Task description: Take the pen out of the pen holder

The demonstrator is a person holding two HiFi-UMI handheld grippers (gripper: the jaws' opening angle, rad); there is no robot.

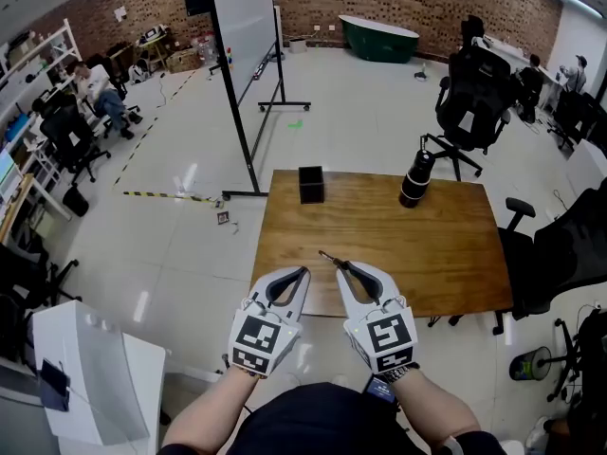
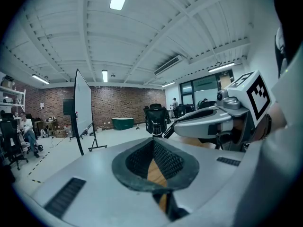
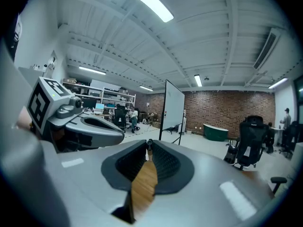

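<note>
A small black square pen holder (image 1: 310, 184) stands near the far edge of the wooden table (image 1: 427, 254). My right gripper (image 1: 343, 265) hovers over the table's near edge, well short of the holder. It is shut on a thin dark pen (image 1: 328, 256), whose tip pokes out to the upper left. In the right gripper view the pen's end (image 3: 149, 143) shows pinched between the jaw tips. My left gripper (image 1: 303, 272) hangs close beside it on the left, its jaws meeting at the tips with nothing between them.
A black bottle (image 1: 415, 178) stands at the table's far right. A whiteboard on a wheeled stand (image 1: 245, 27) is beyond the table's far left corner. Black office chairs sit behind (image 1: 474, 93) and to the right (image 1: 560, 245). A white box (image 1: 85, 377) is at lower left.
</note>
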